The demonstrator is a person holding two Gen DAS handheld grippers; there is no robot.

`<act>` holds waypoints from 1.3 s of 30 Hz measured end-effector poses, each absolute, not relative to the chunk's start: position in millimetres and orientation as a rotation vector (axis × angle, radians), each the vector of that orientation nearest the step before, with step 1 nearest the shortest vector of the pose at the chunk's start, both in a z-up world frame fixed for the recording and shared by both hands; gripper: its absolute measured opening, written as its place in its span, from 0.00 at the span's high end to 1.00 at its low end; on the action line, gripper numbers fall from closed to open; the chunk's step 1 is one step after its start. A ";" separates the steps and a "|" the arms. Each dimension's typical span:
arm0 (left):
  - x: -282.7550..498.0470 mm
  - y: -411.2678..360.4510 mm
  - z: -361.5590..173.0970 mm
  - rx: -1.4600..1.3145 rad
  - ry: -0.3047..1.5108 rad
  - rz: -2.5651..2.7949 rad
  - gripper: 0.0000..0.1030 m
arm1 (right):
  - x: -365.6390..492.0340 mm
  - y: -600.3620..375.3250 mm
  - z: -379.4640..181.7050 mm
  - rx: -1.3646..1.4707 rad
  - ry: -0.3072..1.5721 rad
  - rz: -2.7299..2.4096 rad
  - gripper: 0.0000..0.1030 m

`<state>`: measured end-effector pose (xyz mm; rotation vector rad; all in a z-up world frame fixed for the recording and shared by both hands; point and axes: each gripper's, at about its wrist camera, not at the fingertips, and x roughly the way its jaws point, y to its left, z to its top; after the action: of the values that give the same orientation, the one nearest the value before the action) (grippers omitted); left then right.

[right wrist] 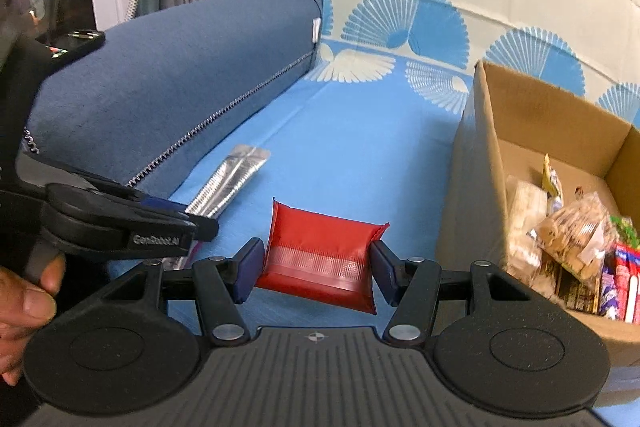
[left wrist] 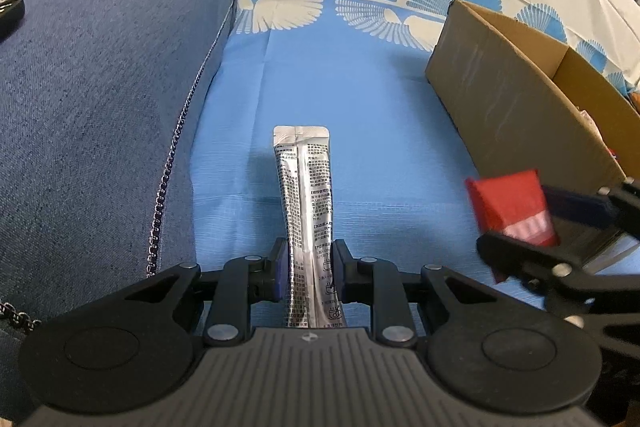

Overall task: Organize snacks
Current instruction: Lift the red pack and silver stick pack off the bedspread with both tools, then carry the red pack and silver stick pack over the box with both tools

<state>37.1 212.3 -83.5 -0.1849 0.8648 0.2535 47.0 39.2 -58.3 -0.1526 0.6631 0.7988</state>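
Observation:
A long silver stick sachet [left wrist: 305,199] with black print juts forward from my left gripper [left wrist: 309,267], whose blue pads are shut on its near end; it hangs over the blue cloth. My right gripper [right wrist: 313,269] is shut on a red snack packet [right wrist: 320,251], pinched at both sides and lifted off the cloth. In the left wrist view that red packet [left wrist: 510,205] and the right gripper [left wrist: 532,227] show at the right, beside the cardboard box [left wrist: 500,87]. The right wrist view shows the silver sachet [right wrist: 230,183] and left gripper [right wrist: 200,217] at the left.
The open cardboard box [right wrist: 472,195] stands at the right, holding several wrapped snacks [right wrist: 576,243]. A blue cushioned armrest [left wrist: 100,87] with a zip rises on the left. Blue patterned cloth [left wrist: 360,99] covers the surface. A hand [right wrist: 24,303] holds the left tool.

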 end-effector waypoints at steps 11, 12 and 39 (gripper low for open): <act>39.9 215.0 -77.7 -0.170 0.872 0.304 0.76 | 49.4 20.1 -27.2 -0.081 0.549 0.816 0.42; 39.8 215.1 -76.5 -0.175 0.869 0.310 0.76 | 50.5 17.1 -24.4 -0.067 0.541 0.816 0.42; 116.8 120.0 33.6 -0.196 0.630 0.171 0.76 | 104.7 -57.4 12.8 0.232 0.445 0.629 0.42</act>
<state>116.8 120.0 33.6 -0.1955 0.6302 0.1710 104.7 -57.4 12.8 0.2325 0.4449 0.6286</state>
